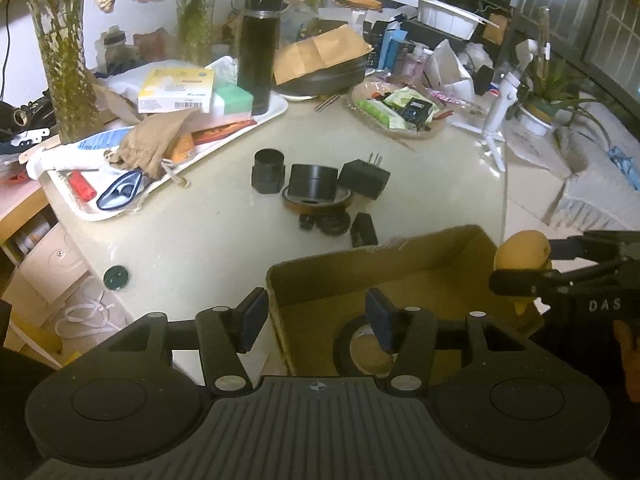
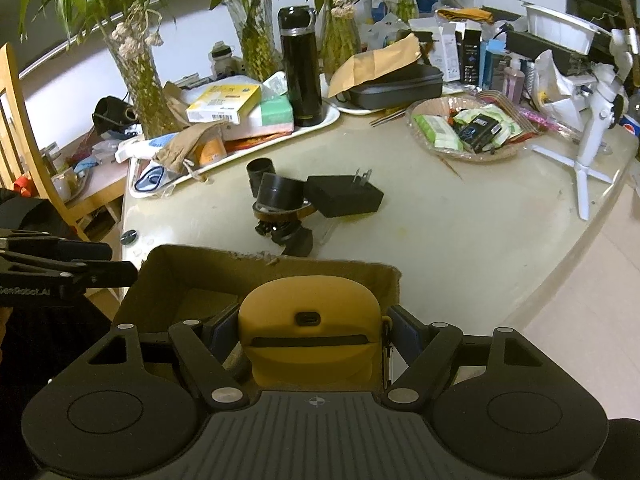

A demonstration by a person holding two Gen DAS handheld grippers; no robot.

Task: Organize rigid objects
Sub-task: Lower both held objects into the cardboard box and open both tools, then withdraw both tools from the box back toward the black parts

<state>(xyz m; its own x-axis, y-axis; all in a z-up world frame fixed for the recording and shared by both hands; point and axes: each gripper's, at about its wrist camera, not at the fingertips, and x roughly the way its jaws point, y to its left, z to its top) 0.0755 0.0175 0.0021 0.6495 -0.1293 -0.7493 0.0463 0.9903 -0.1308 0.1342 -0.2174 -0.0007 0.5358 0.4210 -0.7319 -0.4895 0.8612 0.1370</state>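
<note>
While hovering over the cardboard box, holding a yellow case clamped between the pads of the right gripper, port side facing away, apparently poised for lowering inside, where the collected pieces seem to be going. Lying already on the floor of the box, a black tape roll, directly under the left gripper, whose jaws are standing parted with nothing between them, one finger outside the near wall and the other over the roll, suggesting a fresh release. Waiting just beyond the far wall of the box, a cluster of dark pieces: a small black block nearest the rim, black ringed parts beside it, an amber-rimmed disc carrying a black cylinder, another black cylinder to its left and a plug adapter to its right, prongs pointing up and away. Sitting apart from the box toward its left, near the table edge, a dark green cap. Crowding the ground farther beyond the box, a white tray bearing a black flask, and a basket of packets, probably no part of the sorting.
</note>
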